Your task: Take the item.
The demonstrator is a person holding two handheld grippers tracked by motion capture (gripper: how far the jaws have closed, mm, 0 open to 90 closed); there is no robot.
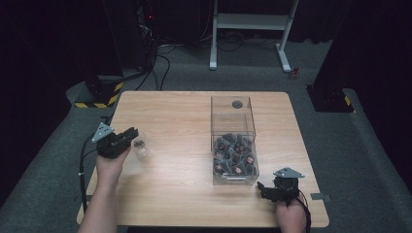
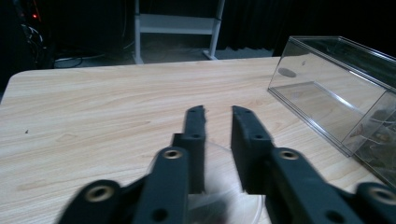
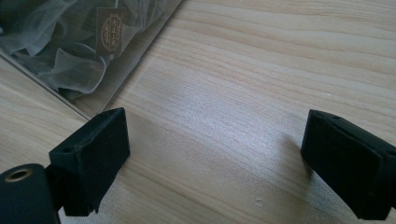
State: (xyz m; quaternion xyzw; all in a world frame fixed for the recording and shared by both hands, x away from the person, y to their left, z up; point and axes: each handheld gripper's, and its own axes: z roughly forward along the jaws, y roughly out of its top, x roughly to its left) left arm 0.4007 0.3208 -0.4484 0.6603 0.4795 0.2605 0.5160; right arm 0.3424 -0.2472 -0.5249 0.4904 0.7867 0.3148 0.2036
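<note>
Wooden table [image 1: 184, 160]: wide bare stretch between grippers, left half open. Clear box [image 1: 233, 141] right of centre, near end filled with dark gauzy pouches [image 1: 234, 156], far end bare. Left gripper [image 2: 218, 122] near left edge, jaws narrowly apart over small clear cup [image 1: 140, 147]; grip unclear. Right gripper [image 3: 212, 154] near front right corner, jaws spread wide, nothing between.

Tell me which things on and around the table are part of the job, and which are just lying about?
Likely in the job:
small clear plastic cup at the left gripper
clear plastic box holding dark gauzy pouches
right gripper, jaws wide apart

Just lying about:
white metal stand on the floor
black cables
</note>
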